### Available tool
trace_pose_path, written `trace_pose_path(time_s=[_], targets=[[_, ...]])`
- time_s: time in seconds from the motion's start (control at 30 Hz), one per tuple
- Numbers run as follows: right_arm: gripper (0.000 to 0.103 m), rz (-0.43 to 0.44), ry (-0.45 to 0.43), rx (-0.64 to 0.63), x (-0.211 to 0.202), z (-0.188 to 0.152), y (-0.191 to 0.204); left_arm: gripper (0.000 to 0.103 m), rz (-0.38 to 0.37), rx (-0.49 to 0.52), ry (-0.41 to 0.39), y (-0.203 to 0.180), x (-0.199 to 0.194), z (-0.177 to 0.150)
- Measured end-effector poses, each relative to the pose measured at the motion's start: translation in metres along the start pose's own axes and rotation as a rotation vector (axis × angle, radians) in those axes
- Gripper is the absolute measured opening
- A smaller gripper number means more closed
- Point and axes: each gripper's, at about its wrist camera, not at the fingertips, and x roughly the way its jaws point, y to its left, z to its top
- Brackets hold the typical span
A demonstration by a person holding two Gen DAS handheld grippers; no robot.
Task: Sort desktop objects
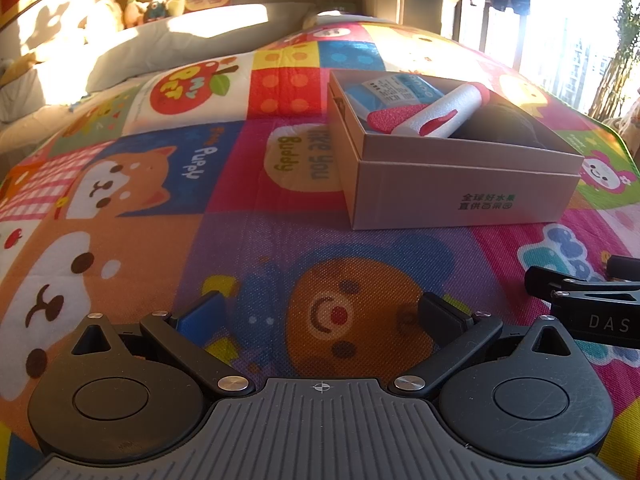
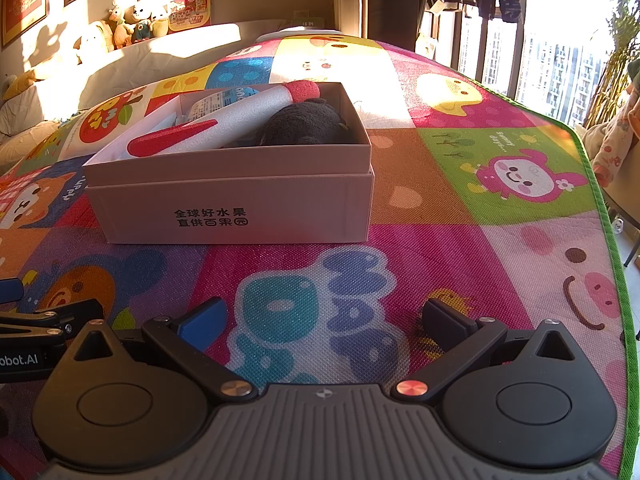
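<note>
An open cardboard box [image 1: 464, 196] [image 2: 228, 208] stands on a colourful cartoon play mat [image 1: 200, 200] [image 2: 460, 208]. Inside lie a white and red foam rocket [image 1: 436, 114] [image 2: 224, 122], a dark grey plush thing [image 1: 504, 124] [image 2: 304, 124] and a blue and white packet [image 1: 392, 90] [image 2: 216, 102]. My left gripper [image 1: 320, 312] is open and empty, low over the mat, short of the box. My right gripper [image 2: 324, 318] is open and empty, also in front of the box. Each gripper shows at the edge of the other's view [image 1: 584, 300] [image 2: 44, 328].
The mat covers a bed. Pillows [image 1: 172, 44] and plush toys [image 2: 136, 20] line the far left wall. A window [image 2: 560, 40] and hanging clothes are at the right. The mat's green edge [image 2: 600, 200] drops off at the right.
</note>
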Motion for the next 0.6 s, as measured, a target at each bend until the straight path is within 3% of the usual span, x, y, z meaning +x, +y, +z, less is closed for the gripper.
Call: trace_pose_path(time_s=[0.6], targets=[[0.103, 0.000, 0.000, 0.000, 0.0004, 0.0003, -0.0003, 0.103, -0.005, 0.004, 0.004, -0.0018, 0.0004, 0.0007]])
